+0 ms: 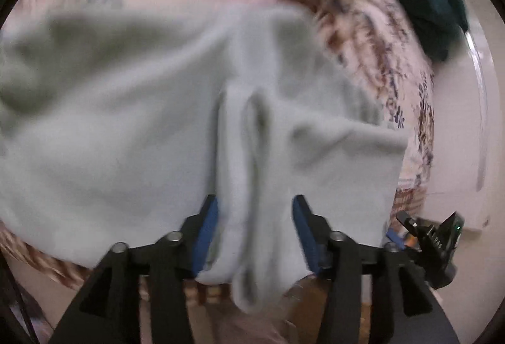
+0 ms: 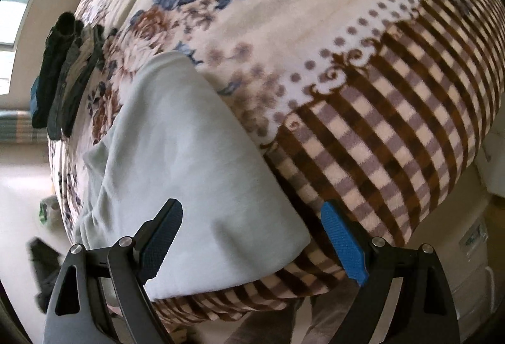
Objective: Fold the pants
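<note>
Pants (image 2: pixel 176 161): pale, soft, limp fleece on the bed (image 2: pixel 378 110) near its checked edge. Left gripper (image 1: pixel 255 233) fingers apart, bunched ridge between, unclamped. Right gripper (image 2: pixel 252 236) fingers wide apart over the corner. Pinch hems; it'll sag.

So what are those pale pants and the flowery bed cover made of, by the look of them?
Pants: likely a soft cotton knit; matte, pale grey-green, falling in rounded folds. Bed cover: probably plush fleece; fuzzy nap, printed flowers and brown checks slightly soft-edged. Neither can be confirmed by sight.
</note>
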Demonstrator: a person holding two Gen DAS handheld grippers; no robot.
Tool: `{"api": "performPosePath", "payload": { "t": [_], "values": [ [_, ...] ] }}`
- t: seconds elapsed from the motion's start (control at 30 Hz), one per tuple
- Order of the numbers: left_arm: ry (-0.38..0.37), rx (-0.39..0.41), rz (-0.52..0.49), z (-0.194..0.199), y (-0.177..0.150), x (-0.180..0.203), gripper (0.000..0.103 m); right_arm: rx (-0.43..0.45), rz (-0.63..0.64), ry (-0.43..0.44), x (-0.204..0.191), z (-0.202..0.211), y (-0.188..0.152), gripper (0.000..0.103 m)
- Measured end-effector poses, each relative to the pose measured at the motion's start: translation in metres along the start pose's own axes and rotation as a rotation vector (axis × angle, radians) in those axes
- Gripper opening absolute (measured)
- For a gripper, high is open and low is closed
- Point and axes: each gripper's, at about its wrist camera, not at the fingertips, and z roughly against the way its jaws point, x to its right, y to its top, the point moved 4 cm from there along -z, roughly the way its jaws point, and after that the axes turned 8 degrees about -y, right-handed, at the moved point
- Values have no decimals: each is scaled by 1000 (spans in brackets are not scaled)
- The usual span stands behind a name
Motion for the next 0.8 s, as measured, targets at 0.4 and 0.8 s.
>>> {"api": "performPosePath", "payload": {
  "t": [0.4, 0.8],
  "values": [
    [114, 141, -183, -31, 64, 4, 21, 24, 19, -15, -13, -7, -5, 92],
    [41, 258, -153, 11, 50, -15, 41, 101, 22, -104, -16, 22, -6, 92]
  ]
}}
